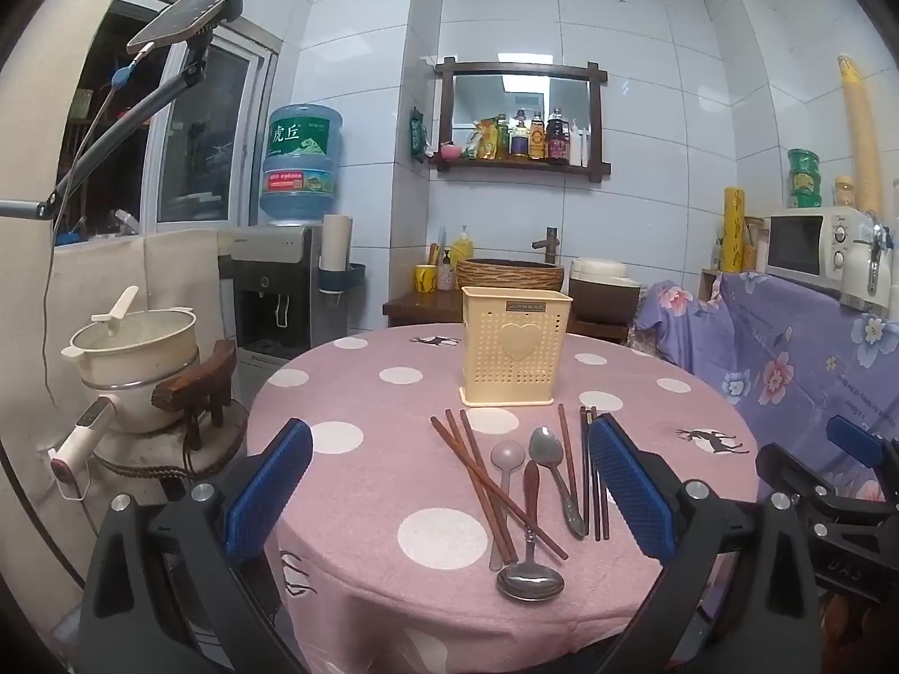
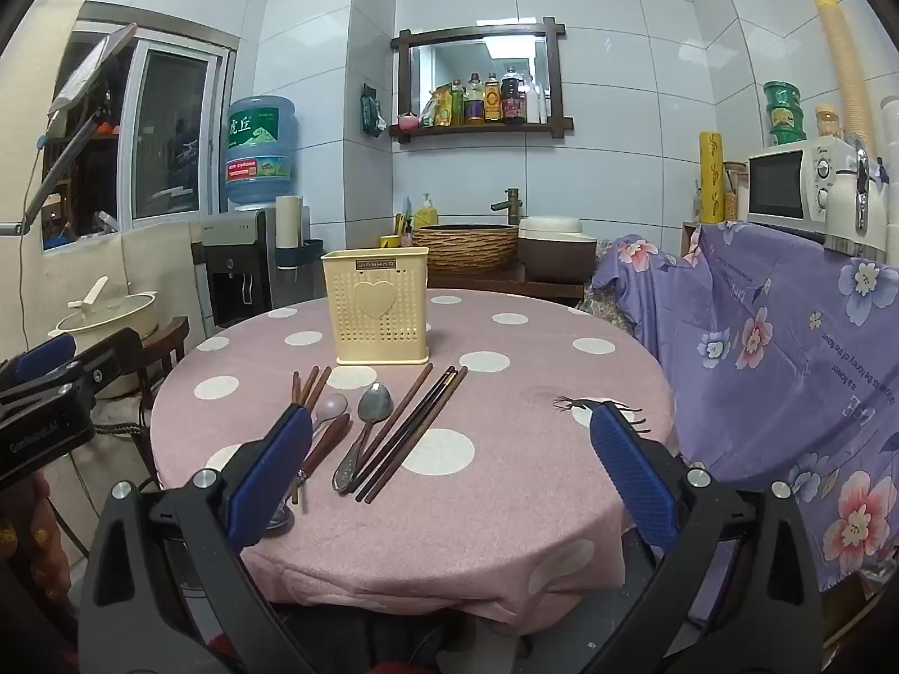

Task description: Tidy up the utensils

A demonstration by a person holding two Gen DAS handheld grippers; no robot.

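A: The holder [image 1: 514, 348] looks like matt cream plastic, perforated; beneath it, the tablecloth [image 1: 393, 410] is soft pink cloth.

B: Before the holder, chopsticks [image 1: 483, 483] look wooden; one spoon [image 1: 548, 449] is dull metal.

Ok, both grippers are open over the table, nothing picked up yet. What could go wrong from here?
1. The brown chopsticks cross over the pink spoon, so grabbing one may drag the other.
2. The big metal spoon lies near the table's front edge and could get knocked off.
3. The yellow holder looks light; a hard drop-in might tip it.
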